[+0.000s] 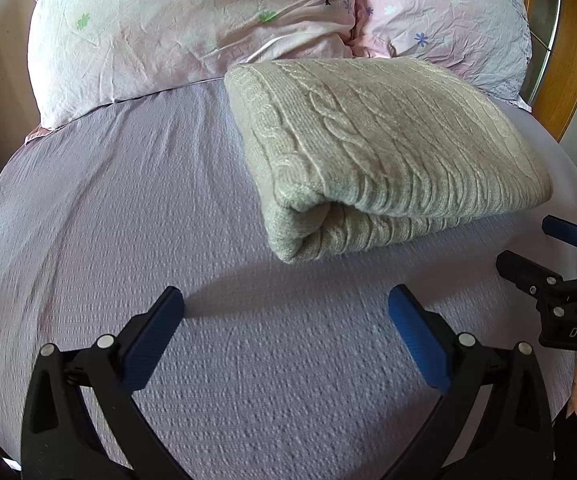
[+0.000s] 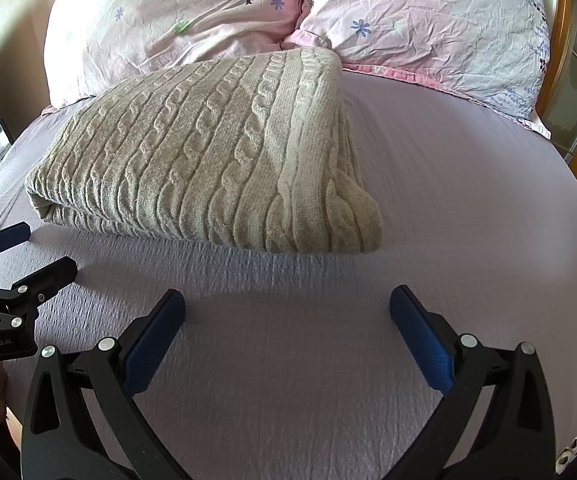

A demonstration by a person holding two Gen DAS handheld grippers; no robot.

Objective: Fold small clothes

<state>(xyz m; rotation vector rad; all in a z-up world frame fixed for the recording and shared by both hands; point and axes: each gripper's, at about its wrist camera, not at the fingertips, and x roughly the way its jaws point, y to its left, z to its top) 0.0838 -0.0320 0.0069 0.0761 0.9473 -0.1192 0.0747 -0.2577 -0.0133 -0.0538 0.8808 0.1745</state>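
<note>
A beige cable-knit sweater (image 1: 380,148) lies folded in a thick rectangle on the lilac bed sheet (image 1: 128,208), right of centre in the left wrist view. In the right wrist view the sweater (image 2: 208,160) sits left of centre. My left gripper (image 1: 286,300) is open and empty, a little short of the sweater's near fold. My right gripper (image 2: 287,300) is open and empty, just short of the sweater's near edge. Each gripper shows at the other view's side edge: the right one (image 1: 528,248), the left one (image 2: 36,252).
Two pink flowered pillows (image 1: 192,28) (image 1: 448,12) lie against the head of the bed behind the sweater. A wooden bed frame (image 1: 564,64) runs along the right. The sheet (image 2: 468,200) stretches on around the sweater.
</note>
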